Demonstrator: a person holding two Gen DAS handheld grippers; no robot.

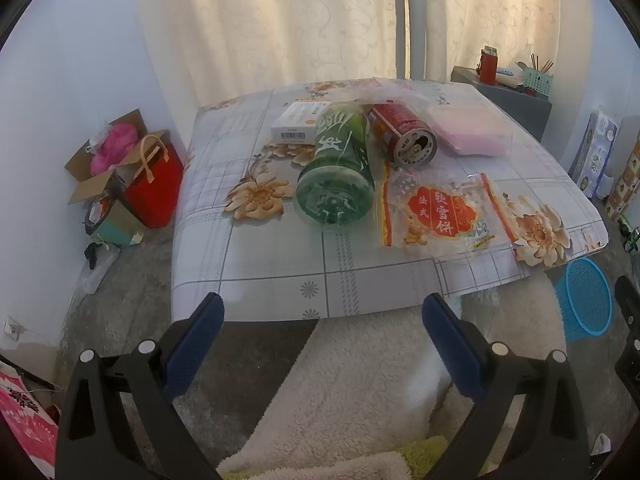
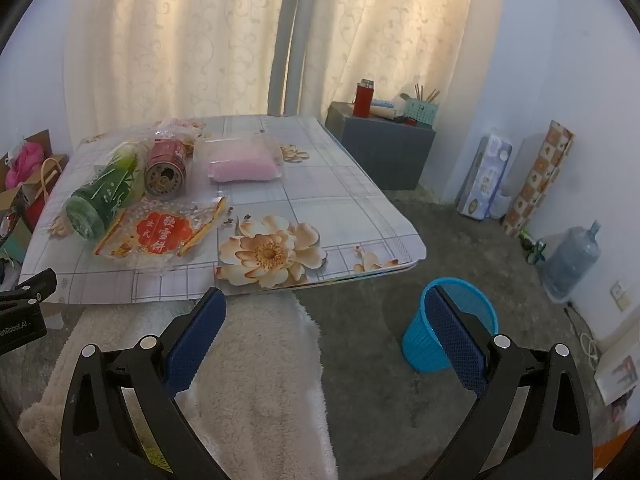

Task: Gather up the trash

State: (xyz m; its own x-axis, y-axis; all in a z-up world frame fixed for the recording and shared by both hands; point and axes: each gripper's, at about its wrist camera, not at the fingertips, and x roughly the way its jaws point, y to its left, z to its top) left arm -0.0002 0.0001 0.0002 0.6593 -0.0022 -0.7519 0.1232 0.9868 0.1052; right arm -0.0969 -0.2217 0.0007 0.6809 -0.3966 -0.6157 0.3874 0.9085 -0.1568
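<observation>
Both grippers, left (image 1: 322, 312) and right (image 2: 326, 308), are being held spread apart and empty, short of the table (image 1: 280, 264). Trash is being left lying on the table: bottle (image 1: 336, 168), can (image 1: 404, 136) touching it, wrapper (image 1: 440, 212) just beside. Blue bin (image 2: 452, 324) is being kept on the floor right of the table.

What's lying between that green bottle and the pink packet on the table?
A red can on its side, open end toward the camera, lies between the green bottle and the pink packet. The right wrist view shows it best.
</observation>
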